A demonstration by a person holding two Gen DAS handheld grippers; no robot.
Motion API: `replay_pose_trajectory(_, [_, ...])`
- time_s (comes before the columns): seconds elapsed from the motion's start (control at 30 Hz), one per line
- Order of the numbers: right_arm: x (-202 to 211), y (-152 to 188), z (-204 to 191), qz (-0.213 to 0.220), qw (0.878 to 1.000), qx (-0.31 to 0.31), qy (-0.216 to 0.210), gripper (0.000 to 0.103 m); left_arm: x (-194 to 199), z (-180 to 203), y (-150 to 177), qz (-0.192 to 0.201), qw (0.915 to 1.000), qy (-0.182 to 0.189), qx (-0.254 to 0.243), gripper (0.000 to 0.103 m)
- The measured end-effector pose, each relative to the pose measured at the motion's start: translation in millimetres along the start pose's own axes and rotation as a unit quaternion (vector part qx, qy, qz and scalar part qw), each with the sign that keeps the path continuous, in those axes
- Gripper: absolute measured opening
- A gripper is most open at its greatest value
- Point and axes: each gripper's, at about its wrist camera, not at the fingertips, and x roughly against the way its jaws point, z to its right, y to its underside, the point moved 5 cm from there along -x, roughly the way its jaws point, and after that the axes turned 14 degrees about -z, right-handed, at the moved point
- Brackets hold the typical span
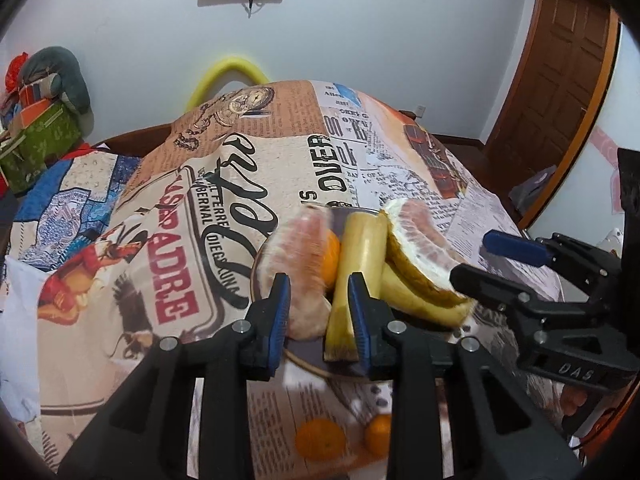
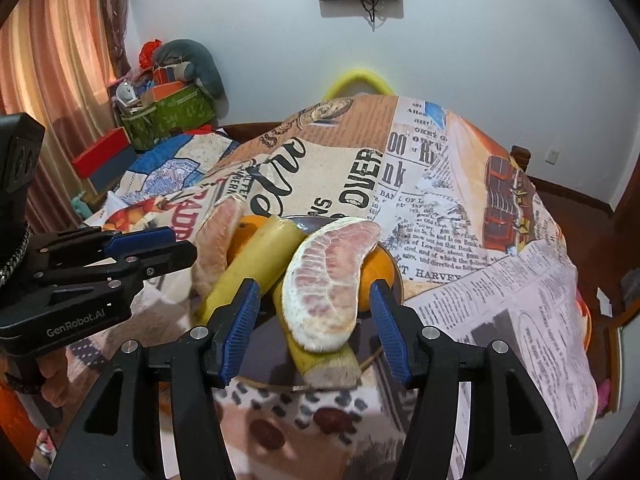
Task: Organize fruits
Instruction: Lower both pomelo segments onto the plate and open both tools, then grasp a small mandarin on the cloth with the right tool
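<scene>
Between right claw (image 2: 316, 332) fingers, pomelo wedge (image 2: 332, 280)

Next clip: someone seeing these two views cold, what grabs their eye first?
Probably the heap of fruit on the dark plate mid-table: a big peeled pomelo wedge lying over bananas, with a second wedge and an orange behind. Next, the loud newspaper-print tablecloth under it all. Both blue-padded tools are open at the plate: the right tool straddles the big wedge, the left tool flanks a banana.
</scene>
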Motion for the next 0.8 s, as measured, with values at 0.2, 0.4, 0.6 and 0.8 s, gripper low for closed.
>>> replay_pose_trajectory(0.2, [27,11,-8,0.015,1.000,0.001,0.001,0.054,32,5,19,0.013,0.9998,-0.009,-0.011,0.036])
replay_pose_trajectory(0.4, [45,26,-16,0.025,1.000,0.004,0.005,0.058,53,-3,39,0.020,0.9996,-0.020,-0.003,0.045])
replay_pose_trajectory(0.6, [44,37,-20,0.019,1.000,-0.002,-0.006,0.059,53,-18,67,0.002,0.9996,-0.025,0.008,0.045])
replay_pose_trajectory(0.8, [27,56,-35,-0.007,1.000,0.008,-0.019,0.059,45,-25,95,-0.019,0.9995,-0.024,0.012,0.050])
